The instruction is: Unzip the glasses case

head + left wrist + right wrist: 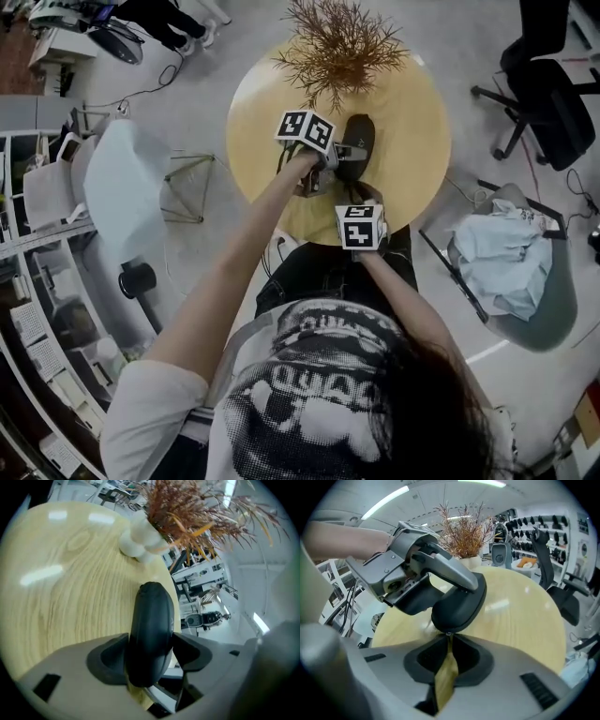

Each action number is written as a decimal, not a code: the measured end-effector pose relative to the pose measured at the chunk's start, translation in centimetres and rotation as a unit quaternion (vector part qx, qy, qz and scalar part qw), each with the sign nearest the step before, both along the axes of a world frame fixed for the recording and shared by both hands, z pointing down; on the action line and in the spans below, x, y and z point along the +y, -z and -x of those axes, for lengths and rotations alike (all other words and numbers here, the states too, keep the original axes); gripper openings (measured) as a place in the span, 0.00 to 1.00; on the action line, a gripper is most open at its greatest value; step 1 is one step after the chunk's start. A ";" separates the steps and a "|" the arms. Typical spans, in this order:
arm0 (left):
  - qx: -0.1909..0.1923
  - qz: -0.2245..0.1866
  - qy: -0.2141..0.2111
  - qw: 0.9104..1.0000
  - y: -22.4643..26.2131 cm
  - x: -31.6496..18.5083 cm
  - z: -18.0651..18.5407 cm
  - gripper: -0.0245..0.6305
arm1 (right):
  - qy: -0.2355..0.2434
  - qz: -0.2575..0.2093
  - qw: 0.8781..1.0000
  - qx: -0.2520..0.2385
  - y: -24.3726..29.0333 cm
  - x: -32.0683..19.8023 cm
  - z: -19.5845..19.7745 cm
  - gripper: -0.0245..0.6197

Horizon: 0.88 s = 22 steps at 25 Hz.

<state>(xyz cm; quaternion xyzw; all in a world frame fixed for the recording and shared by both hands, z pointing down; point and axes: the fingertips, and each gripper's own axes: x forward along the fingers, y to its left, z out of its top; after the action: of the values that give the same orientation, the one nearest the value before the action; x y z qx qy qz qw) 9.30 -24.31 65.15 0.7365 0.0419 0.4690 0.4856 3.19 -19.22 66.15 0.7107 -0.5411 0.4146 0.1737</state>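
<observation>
**Fig. Both tongs on the glasses case at the near edge of the round desk**

The round, pale wood desk (412, 122) fills the upper middle of my head view. A black office chair (548, 84) stands on the floor at upper right. On the far part of the desk is a dried plant (337, 42) with rust-brown stems, rooted in a lumpy white vase (140, 541).

The left tongs (339, 157) reach in from the lower left of the head view. They are spread wide and clamped on the glasses case (358, 141), one pad on each long side. In the left gripper view the case (150, 630) runs upward from between the pads, narrow edge towards the camera.

The case is black and oval. It lies just right of centre on the desk, below the plant in the head view. In the right gripper view (459, 606) it is tilted, its lower end pointing at the camera.

The right tongs (361, 195) come in from below, near the desk edge. Their pads (461, 660) stand close together, with only a thin sliver of desk showing between them. Their tips pinch the small zip pull (449, 633) at the case's lower end.
</observation>
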 end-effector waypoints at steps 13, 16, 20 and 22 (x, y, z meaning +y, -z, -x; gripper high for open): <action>0.069 -0.005 0.033 0.997 0.4 -0.3 0.1 0.48 | 0.104 0.001 0.994 0.039 0.0 1.0 -0.3 0.04; 0.078 -0.009 0.036 0.996 0.4 -0.3 0.1 0.48 | 0.102 0.001 0.995 0.015 -0.1 1.1 -0.9 0.04; 0.085 -0.009 0.034 0.996 0.5 -0.3 0.0 0.48 | 0.107 -0.004 0.994 0.013 0.1 1.0 -2.3 0.04; 0.089 -0.008 0.035 0.995 0.6 -0.4 0.1 0.47 | 0.118 0.001 0.993 0.017 0.1 0.9 -3.0 0.04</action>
<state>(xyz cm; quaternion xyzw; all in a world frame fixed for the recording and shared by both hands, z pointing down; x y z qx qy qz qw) 9.24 -24.69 64.59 0.7801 0.0554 0.3843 0.4906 6.21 -18.34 66.01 0.6488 -0.6173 0.3798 0.2316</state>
